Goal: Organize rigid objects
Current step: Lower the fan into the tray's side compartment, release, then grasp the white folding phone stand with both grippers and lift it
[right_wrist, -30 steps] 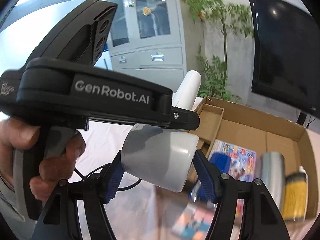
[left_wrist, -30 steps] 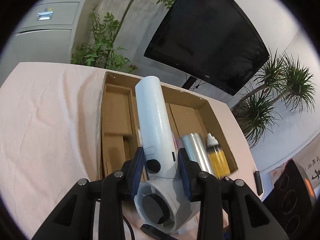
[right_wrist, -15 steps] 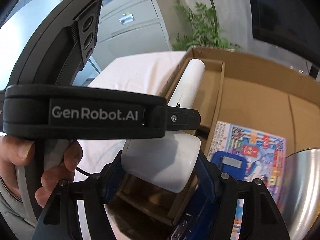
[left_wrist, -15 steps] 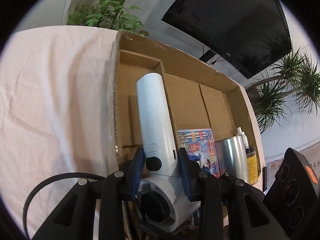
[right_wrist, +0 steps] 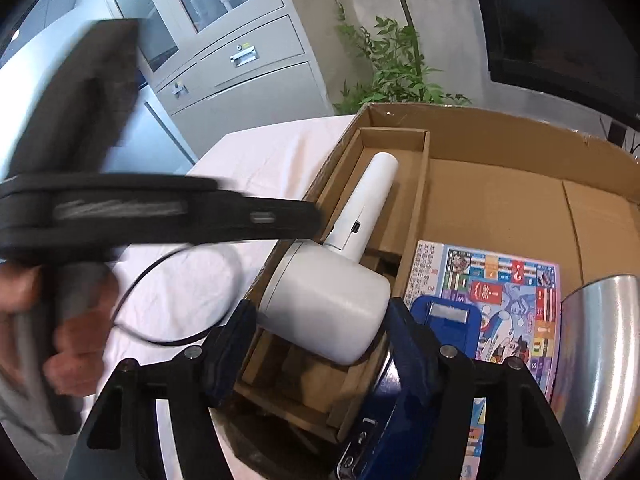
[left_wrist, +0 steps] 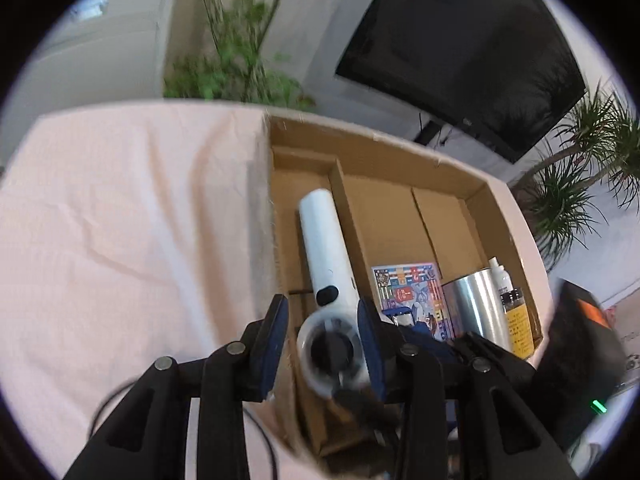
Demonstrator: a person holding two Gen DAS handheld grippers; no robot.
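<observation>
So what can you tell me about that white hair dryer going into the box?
The white plastic hair dryer has a round barrel head and a long smooth handle with a dark button. It lies tilted in the cardboard box's narrow left compartment, handle pointing away. The right gripper brackets its head; a black cord trails behind.

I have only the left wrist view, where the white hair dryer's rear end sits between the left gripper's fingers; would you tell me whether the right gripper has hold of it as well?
Observer: Yes. The right wrist view shows the right gripper with a blue pad on each side of the hair dryer's barrel.
Operator: Thank you. Is anything close to that barrel?
Observer: A blue device lies on the printed game sheet, just past the right-hand pad.
Operator: And where does the cable run?
Observer: The black cable makes a loop on the white cloth, outside the cardboard box.
</observation>
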